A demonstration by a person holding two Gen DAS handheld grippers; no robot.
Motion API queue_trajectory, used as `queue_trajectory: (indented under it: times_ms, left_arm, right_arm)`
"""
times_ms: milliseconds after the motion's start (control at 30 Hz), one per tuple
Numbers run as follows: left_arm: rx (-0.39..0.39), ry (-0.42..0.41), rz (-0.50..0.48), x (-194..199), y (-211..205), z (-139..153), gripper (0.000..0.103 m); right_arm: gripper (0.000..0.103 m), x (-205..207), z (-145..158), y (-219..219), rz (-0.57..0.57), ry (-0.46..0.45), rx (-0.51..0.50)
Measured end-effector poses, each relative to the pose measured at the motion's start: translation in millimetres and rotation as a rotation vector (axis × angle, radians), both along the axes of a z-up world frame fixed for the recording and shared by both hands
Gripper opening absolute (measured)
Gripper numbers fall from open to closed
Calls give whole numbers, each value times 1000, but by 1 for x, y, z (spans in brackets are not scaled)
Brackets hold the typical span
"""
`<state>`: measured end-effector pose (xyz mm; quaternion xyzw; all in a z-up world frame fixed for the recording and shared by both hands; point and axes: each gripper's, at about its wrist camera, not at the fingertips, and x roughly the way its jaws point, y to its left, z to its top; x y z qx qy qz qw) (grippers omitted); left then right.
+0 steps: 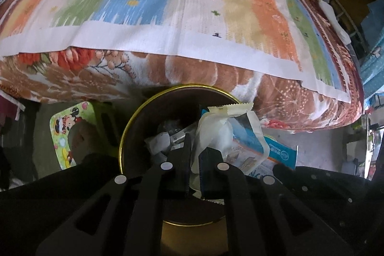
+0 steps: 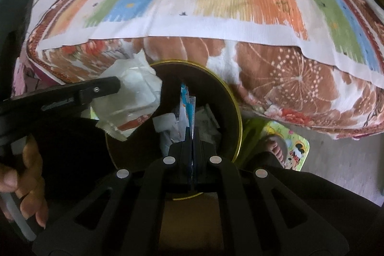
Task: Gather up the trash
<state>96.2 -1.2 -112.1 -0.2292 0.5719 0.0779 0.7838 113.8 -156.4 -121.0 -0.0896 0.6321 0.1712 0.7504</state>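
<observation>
The room has a grey concrete floor point(image 1: 319, 143), and a bed takes the whole far side of both views. At the near edge of the floor stands a round dark bin with a thin gold rim point(image 1: 124, 136), just in front of the bed. Inside the bin lie crumpled white papers and small wrappers point(image 2: 168, 126); I cannot tell them apart.

In the left wrist view, the left gripper point(image 1: 195, 155) points down into the bin, and its jaws are clamped on a white translucent plastic wrapper with a zigzag edge point(image 1: 223, 121), which stands up toward 12 o'clock over the bin. In the right wrist view, the right gripper point(image 2: 193, 140) has its jaws pressed together on a thin blue and white printed packet point(image 2: 188, 97), which hangs inside the bin.

At 9 o'clock of the bin in the left view is a green plastic stool with a cartoon picture point(image 1: 64, 133), and a person's bare foot point(image 2: 276, 148) rests on it in the right view. At 8 o'clock in the right view a person's hand point(image 2: 26, 186) grips a handle.

Further away, the bed carries a brown floral blanket point(image 1: 204, 73). On top of it lies a woven mat with white, green, blue, yellow and orange stripes point(image 1: 192, 4).
</observation>
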Motion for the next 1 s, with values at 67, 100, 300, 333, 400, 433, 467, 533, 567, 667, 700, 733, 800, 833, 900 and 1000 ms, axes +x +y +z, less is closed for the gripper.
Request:
queue_trajectory:
  times_ms: [67, 100, 300, 333, 400, 433, 467, 533, 567, 667, 700, 733, 800, 833, 900, 1000]
  left_arm:
    - [-6, 8, 11, 0, 3, -3, 5]
    - [-4, 8, 15, 1, 4, -3, 6]
    - [-64, -22, 73, 3, 16, -3, 49]
    - [-58, -29, 79, 3, 16, -1, 49]
    - [-56, -40, 81, 1, 17, 3, 49]
    - [-59, -46, 81, 1, 18, 5, 50]
    - [-59, -54, 80, 0, 19, 8, 51]
    - [-54, -75, 81, -2, 21, 15, 52]
    - [-55, -95, 79, -4, 23, 20, 54]
    - [-45, -132, 74, -10, 27, 32, 59]
    - [-25, -141, 72, -12, 27, 35, 62]
    - [1, -153, 64, -15, 28, 40, 64]
    - [17, -170, 40, -22, 29, 46, 71]
    - [14, -177, 22, -27, 29, 48, 72]
    - [8, -183, -13, -35, 26, 51, 77]
    - [26, -208, -76, -46, 16, 61, 80]
  right_arm:
    - [0, 5, -9, -2, -26, 23, -15]
    - [0, 7, -14, -4, -41, 39, -18]
    - [43, 18, -31, -9, -106, 90, -18]
    - [47, 18, -30, -9, -110, 82, -14]
    - [48, 17, -23, -9, -103, 56, -2]
    - [49, 16, -21, -10, -103, 48, 5]
    - [51, 16, -19, -11, -106, 43, 5]
    - [53, 15, -16, -13, -118, 35, 11]
    - [54, 15, -13, -14, -119, 28, 20]
    - [59, 14, -3, -14, -112, -8, 25]
    - [61, 13, 1, -14, -99, -22, 25]
    - [63, 11, 6, -14, -78, -46, 19]
    - [68, 9, 14, -19, -68, -80, 7]
    - [68, 6, 19, -24, -67, -88, 23]
    - [72, 3, 25, -27, -65, -94, 50]
    - [78, -7, 41, -27, -25, -150, 66]
